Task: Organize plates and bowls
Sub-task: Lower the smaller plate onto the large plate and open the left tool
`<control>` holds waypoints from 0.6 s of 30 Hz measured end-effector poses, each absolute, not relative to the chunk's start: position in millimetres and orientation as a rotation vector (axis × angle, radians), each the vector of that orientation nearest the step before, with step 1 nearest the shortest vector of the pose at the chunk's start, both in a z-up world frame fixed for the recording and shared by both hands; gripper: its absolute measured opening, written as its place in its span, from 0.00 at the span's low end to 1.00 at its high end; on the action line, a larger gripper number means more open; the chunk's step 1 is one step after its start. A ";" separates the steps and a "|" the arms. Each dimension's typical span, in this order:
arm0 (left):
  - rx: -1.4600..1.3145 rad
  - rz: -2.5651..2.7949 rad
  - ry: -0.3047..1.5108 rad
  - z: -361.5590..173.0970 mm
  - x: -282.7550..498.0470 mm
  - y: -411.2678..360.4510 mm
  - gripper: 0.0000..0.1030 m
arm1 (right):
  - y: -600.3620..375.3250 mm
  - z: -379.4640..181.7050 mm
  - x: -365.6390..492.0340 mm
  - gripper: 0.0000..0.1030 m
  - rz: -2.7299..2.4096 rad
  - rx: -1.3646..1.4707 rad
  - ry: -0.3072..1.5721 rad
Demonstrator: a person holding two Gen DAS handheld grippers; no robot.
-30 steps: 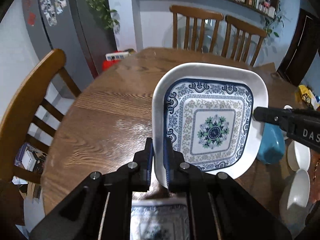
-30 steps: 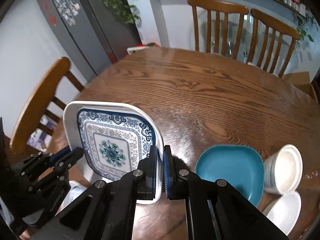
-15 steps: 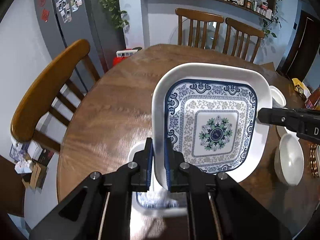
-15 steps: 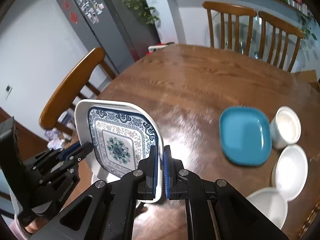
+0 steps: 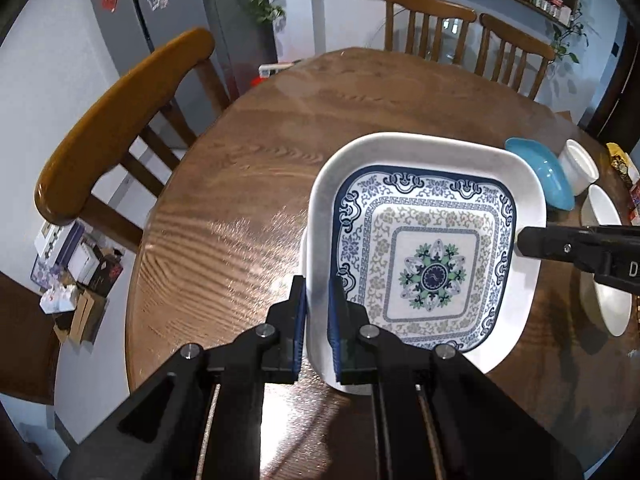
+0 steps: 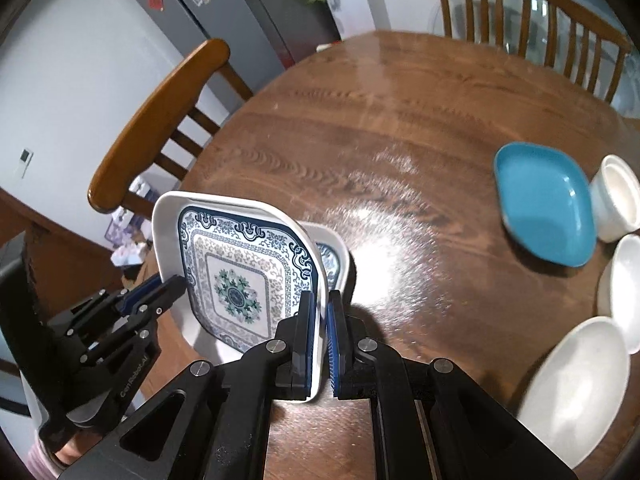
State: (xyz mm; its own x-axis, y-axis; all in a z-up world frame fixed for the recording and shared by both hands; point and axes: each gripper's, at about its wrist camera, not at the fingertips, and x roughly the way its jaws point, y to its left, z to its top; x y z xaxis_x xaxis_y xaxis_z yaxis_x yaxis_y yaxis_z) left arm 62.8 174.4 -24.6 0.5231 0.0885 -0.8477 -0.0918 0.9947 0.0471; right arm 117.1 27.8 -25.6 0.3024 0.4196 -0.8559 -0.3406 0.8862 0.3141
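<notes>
The patterned plate [image 5: 432, 248] is square with round corners, a white rim, blue swirls and a green flower in the middle. The left tool [image 5: 317, 320] pinches its 9 o'clock edge and the right tool [image 6: 319, 344] pinches its 3 o'clock edge. It tilts over the desk [image 5: 248, 184], above a second plate [image 6: 334, 256] that looks alike.

2 patterned plates [image 6: 236, 276], 1 blue plate [image 6: 544, 208], 3 white bowls [image 6: 576, 384], 3 chairs [image 6: 160, 120], 1 table [image 6: 400, 120].
</notes>
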 end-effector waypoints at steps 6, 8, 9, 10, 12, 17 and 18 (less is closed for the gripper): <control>-0.005 0.131 1.059 -42.0 68.9 184.1 0.08 | 40.9 -48.5 128.4 0.08 0.500 0.077 1.223; -0.008 0.131 1.072 -46.4 70.9 186.3 0.08 | 43.3 -54.9 131.3 0.08 0.496 0.077 1.236; -0.011 0.129 1.077 -48.5 72.4 187.5 0.08 | 44.3 -57.8 133.4 0.08 0.492 0.076 1.244; -0.012 0.129 1.082 -50.4 73.6 188.9 0.08 | 45.7 -60.1 135.0 0.08 0.490 0.076 1.249; -0.014 0.130 1.087 -52.0 75.2 189.8 0.08 | 48.9 -64.6 139.5 0.08 0.484 0.070 1.260; -0.006 0.134 1.106 -57.8 82.4 191.6 0.08 | 55.7 -72.8 147.7 0.08 0.473 0.052 1.280; -0.003 0.133 1.119 -60.6 84.7 191.3 0.08 | 56.8 -75.2 149.5 0.08 0.466 0.048 1.284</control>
